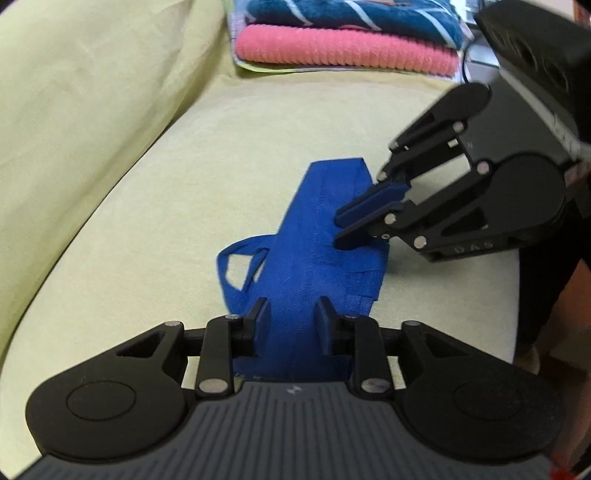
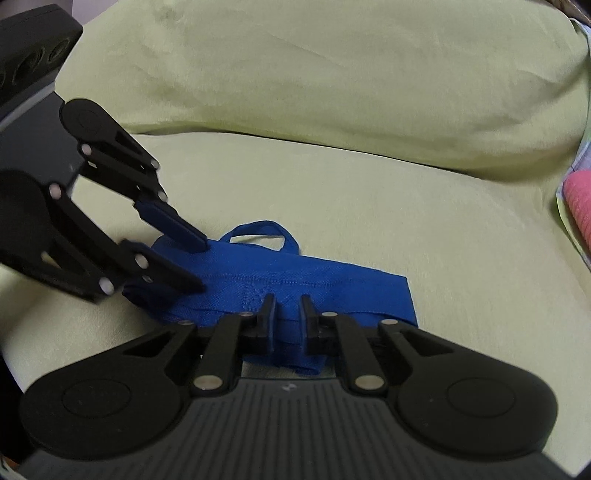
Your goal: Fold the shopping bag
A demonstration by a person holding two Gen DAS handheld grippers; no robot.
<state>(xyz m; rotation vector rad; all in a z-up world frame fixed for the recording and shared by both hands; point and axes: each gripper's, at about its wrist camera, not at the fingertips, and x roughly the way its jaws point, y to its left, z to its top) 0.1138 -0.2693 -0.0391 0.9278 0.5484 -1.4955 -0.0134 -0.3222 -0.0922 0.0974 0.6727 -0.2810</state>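
Now we press the long-folded blue shopping bag (image 1: pixel 314 251) on the sofa cushion (image 1: pixel 166 206); left gripper (image 1: pixel 291 314) and right gripper (image 2: pixel 287 306) fingers, both half-open, straddle it, gripping nothing.

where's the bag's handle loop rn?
The handle loop lies flat on the sofa seat, sticking out of the folded bag beside the left gripper.

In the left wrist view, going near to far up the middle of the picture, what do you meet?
Left gripper, open astride the blue shopping bag → the bag's far folded end → bare yellow-green cushion → pink towel → dark blue patterned towel stacked on it.
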